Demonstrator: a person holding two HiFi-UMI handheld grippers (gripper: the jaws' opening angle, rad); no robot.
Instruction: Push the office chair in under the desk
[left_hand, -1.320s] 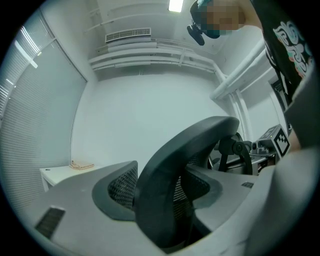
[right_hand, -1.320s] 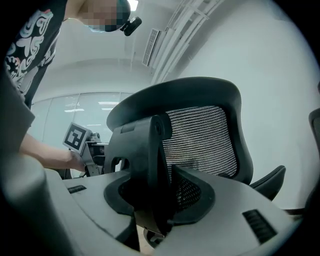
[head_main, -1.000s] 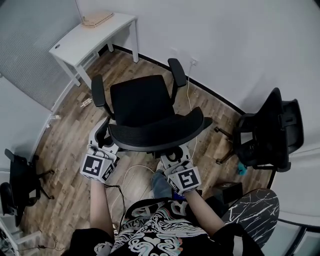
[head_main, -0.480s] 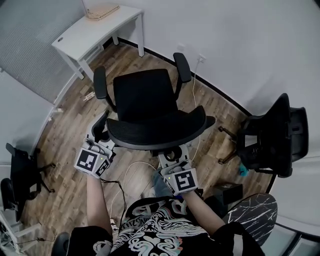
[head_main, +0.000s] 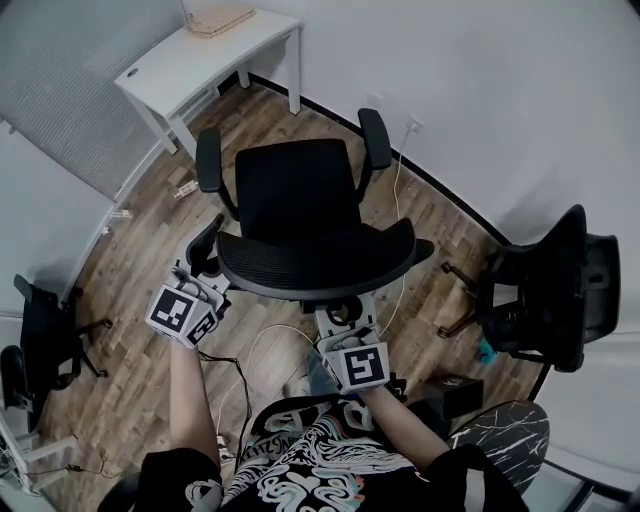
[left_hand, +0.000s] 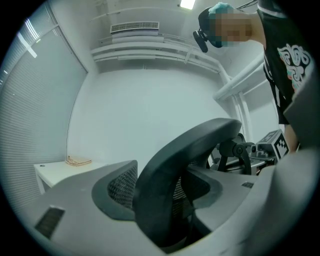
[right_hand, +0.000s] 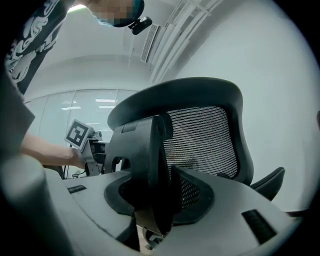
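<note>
Head view: chair (head_main: 300, 190) on wood floor (head_main: 130, 260), seat facing desk (head_main: 200, 55), well apart from it, not under. Left gripper (head_main: 207, 268) clamped on left end of backrest (head_main: 320, 262) rim. Right gripper (head_main: 340, 315) clamped on backrest's rear frame, right of middle. Both point level

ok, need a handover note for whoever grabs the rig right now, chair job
Left gripper: closed on the left edge of the backrest.
Right gripper: closed on the support post behind the backrest.
Office chair: out in the room, seat facing the white desk, with a clear gap between them.
Done: both grips are set from behind the chair.
Left: roll it forward until the seat is under the desk, then release. Watch the white cable on the floor near your feet.
</note>
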